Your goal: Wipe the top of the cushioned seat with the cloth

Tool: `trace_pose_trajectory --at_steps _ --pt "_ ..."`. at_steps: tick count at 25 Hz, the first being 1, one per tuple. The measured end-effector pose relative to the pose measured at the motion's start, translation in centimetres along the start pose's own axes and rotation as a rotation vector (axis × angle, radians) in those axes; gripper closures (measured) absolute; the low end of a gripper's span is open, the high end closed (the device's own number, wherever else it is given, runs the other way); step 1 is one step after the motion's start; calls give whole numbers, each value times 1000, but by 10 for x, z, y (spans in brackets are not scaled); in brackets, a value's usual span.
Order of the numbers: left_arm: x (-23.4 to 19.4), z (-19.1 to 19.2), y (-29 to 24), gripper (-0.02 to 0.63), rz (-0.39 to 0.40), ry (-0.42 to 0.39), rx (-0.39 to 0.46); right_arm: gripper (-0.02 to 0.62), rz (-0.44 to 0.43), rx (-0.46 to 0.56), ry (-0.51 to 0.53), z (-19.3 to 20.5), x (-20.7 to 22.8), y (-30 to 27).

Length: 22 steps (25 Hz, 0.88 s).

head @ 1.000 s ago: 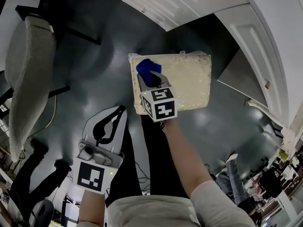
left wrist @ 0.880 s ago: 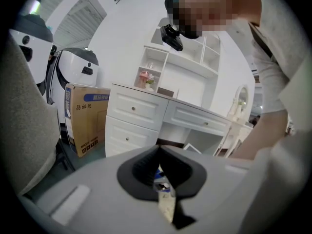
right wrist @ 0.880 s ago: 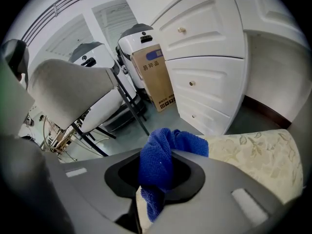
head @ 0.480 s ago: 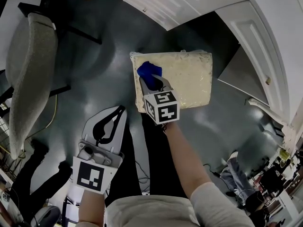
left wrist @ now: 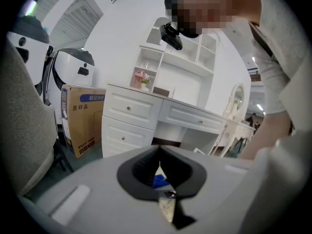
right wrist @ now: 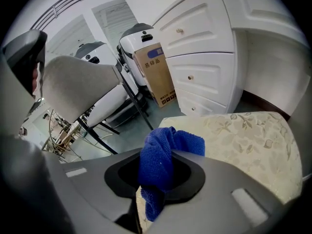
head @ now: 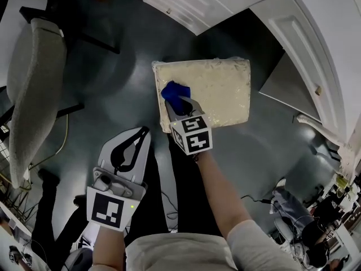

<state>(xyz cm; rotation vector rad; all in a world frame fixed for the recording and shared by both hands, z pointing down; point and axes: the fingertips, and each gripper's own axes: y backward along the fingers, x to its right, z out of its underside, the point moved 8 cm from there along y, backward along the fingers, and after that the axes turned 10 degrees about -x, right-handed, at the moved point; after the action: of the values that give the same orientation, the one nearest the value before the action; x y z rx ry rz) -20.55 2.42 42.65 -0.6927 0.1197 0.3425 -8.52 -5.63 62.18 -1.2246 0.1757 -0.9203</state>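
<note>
The cushioned seat [head: 217, 92] is a cream, flower-patterned square on the dark floor, also seen in the right gripper view [right wrist: 243, 140]. A blue cloth [head: 172, 91] lies bunched on its left part, near the left edge. My right gripper [head: 177, 100] is shut on the cloth [right wrist: 161, 162], which bulges out between the jaws and presses onto the seat top. My left gripper [head: 143, 131] hangs over the floor, to the left of the seat and nearer to me, shut with nothing in it. Through its narrow jaw slit [left wrist: 161, 167] a bit of cloth and cushion shows.
A grey padded chair [head: 34, 83] with black legs stands at the left. White drawers [head: 197, 4] sit beyond the seat and a white door [head: 316, 44] at the right. A cardboard box [left wrist: 80, 126] stands beside the drawers. The person's dark legs are just before the seat.
My right gripper has dragged the blue cloth from the seat's far left corner a little toward me along the left edge. The left gripper has stayed put.
</note>
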Motion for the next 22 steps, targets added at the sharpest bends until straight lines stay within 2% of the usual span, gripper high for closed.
trace_pose_trajectory --at_steps 10,22 --pt "18 -9 -21 606 29 -24 -7 517 39 13 -3 11 36 19" --pt "48 -24 -53 606 74 -60 -26 517 116 41 -95 30 103 52"
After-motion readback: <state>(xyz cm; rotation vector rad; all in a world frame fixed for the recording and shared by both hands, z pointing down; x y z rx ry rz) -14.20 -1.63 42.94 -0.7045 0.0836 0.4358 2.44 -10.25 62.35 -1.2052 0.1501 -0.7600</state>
